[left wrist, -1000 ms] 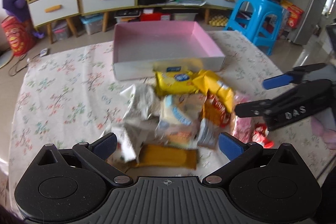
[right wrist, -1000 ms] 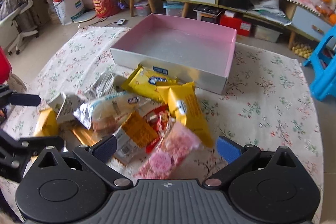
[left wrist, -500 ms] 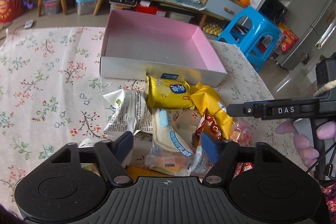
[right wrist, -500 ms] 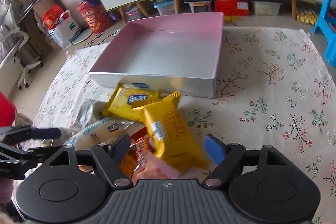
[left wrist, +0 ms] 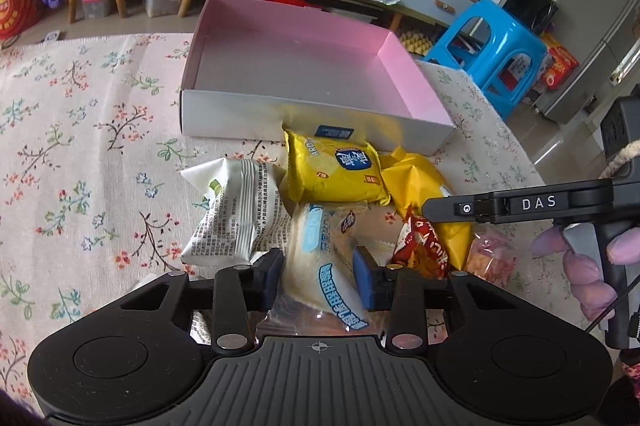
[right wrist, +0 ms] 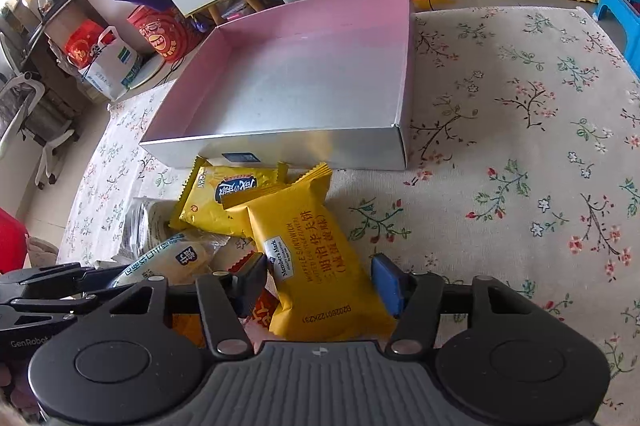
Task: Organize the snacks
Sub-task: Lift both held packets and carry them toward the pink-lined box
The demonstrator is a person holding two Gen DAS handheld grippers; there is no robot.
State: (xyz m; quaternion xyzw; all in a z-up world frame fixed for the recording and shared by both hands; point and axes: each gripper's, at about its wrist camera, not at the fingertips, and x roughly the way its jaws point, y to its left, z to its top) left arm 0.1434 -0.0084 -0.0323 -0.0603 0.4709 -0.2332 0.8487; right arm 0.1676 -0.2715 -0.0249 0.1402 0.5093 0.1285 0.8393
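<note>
Two grabs run at once below the empty pink box (right wrist: pixel 304 82) at twelve o'clock. The right gripper (right wrist: pixel 318 280) is closing around the yellow waffle pack (right wrist: pixel 316 258), pads seemingly not yet pressing; it may slide. The left gripper (left wrist: pixel 318 278) is closing onto the clear bread pack (left wrist: pixel 320 266), which could crush or drag its neighbours.

— What do the two tools look like?

— The left gripper (left wrist: pixel 318 274) is matte black, with a ribbed centre plate, two round discs, silver screw heads on its linkage bars and blue pads (left wrist: pixel 363 280).

— And the other?

— The right gripper (right wrist: pixel 318 280) matches it. Seen side-on, its arm carries white letters "DAS"; a purple glove (left wrist: pixel 588 266) wraps its handle.
</note>
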